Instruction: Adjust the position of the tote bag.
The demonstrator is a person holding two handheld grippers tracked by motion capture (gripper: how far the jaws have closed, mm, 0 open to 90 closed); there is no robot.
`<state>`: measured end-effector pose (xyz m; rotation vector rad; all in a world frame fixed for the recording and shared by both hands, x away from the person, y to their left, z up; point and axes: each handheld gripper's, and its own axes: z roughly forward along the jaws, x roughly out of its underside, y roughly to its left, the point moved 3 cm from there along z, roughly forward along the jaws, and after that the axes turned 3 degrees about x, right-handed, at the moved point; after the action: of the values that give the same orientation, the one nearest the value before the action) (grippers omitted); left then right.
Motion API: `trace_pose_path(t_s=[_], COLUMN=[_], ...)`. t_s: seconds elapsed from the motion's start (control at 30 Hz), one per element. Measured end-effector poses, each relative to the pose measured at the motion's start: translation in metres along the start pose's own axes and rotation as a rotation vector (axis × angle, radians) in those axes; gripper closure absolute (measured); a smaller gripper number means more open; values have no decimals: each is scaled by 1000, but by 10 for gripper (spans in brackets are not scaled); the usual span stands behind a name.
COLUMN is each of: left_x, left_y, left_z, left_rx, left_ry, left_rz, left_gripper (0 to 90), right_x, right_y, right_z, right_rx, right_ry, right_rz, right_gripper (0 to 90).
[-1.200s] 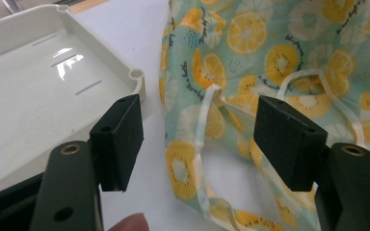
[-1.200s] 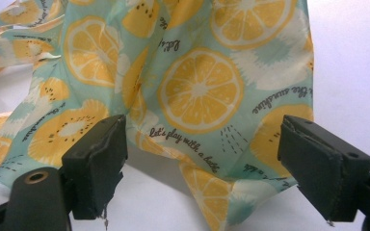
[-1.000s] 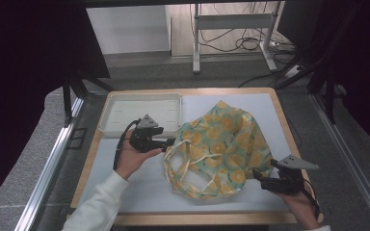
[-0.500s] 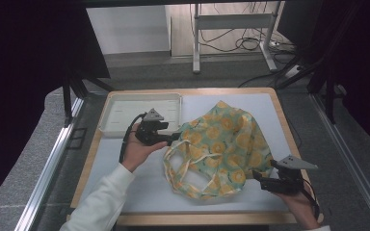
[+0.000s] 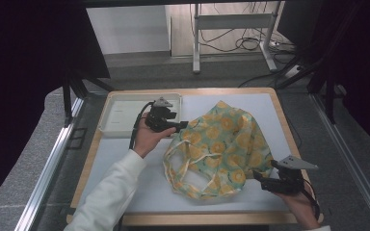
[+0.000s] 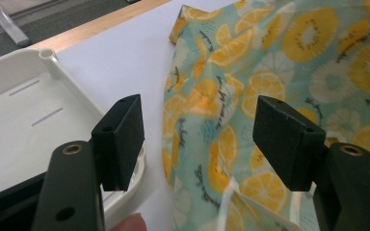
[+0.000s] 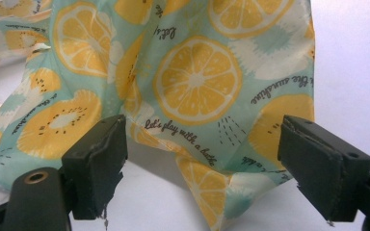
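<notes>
A mint cloth bag [image 5: 221,144] printed with orange slices lies crumpled on the white mat, its pale handles toward the front left. My left gripper [image 5: 180,125] hovers at the bag's far left edge, jaws wide open. In the left gripper view the bag [image 6: 279,62] lies just beyond the open left gripper [image 6: 197,139], with no pad pressing on it. My right gripper [image 5: 257,175] rests at the bag's near right corner, also open. In the right gripper view the right gripper [image 7: 202,159] frames a corner of the bag [image 7: 192,72] without touching it.
A shallow white tray [image 5: 120,120] sits at the mat's far left, right beside the left gripper; its rim [image 6: 53,62] shows in the left gripper view. A wooden border [image 5: 289,139] frames the mat. Metal stands and cables lie on the floor beyond the table.
The left hand has carried its gripper away from the person and a little to the right, up to the bag's far left edge. The right gripper and the bag have stayed put.
</notes>
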<state>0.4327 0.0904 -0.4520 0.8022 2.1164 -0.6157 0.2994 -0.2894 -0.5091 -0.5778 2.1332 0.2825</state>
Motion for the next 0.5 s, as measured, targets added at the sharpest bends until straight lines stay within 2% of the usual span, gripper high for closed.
trace_pose_path(t_s=[0.1,0.27,0.5], left_x=[-9,-25,-35], left_y=[4,10,16], left_z=[13,29,48], left_rx=[-2,-18,-32], left_ry=[9,22,54], left_rz=[-11,-5,0], left_gripper=[357,361,364], right_x=[0,0,1], right_y=[0,1,0], right_z=[1,1,1], right_rx=[-1,0,1], right_ry=[0,2,0], right_rz=[0,-4,-2], right_gripper=[180,178,178])
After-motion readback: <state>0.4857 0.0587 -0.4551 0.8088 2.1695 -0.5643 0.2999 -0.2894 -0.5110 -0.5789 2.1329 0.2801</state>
